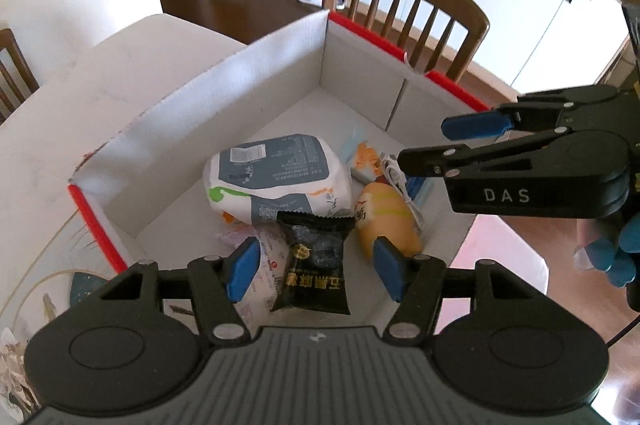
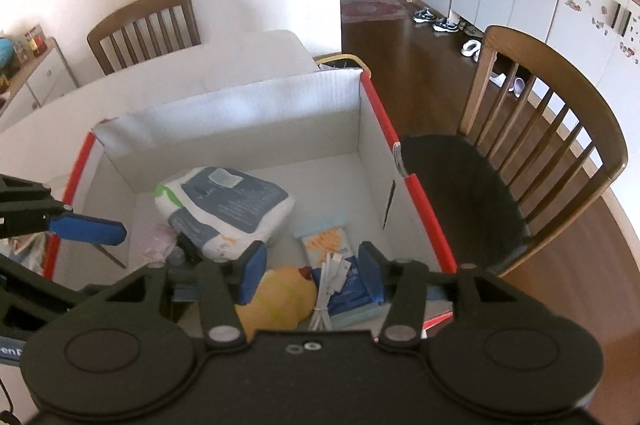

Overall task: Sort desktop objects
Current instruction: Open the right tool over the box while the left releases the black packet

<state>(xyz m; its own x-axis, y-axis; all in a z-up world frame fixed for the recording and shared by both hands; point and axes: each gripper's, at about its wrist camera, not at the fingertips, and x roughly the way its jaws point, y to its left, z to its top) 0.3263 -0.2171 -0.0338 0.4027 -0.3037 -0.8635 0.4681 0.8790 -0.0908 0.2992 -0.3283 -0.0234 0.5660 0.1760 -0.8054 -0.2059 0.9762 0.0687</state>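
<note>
A white cardboard box with red edges (image 1: 280, 73) (image 2: 248, 105) stands on the table. In it lie a large white-and-grey pack (image 1: 276, 177) (image 2: 228, 209), a black snack packet (image 1: 314, 265), a yellow bread pack (image 1: 386, 221) (image 2: 280, 299), a white cable (image 1: 400, 181) (image 2: 330, 285), an orange-and-blue packet (image 1: 366, 161) (image 2: 328, 245) and a pink packet (image 1: 264, 265) (image 2: 156, 239). My left gripper (image 1: 314, 267) is open above the black packet, not touching it. My right gripper (image 2: 314, 271) (image 1: 432, 141) is open and empty above the cable and bread.
A wooden chair (image 1: 408, 9) (image 2: 532, 145) stands right behind the box. A second chair (image 2: 146, 25) is at the table's far side. The white table (image 1: 112, 97) extends left of the box. A patterned mat (image 1: 44, 289) lies under the box's near left corner.
</note>
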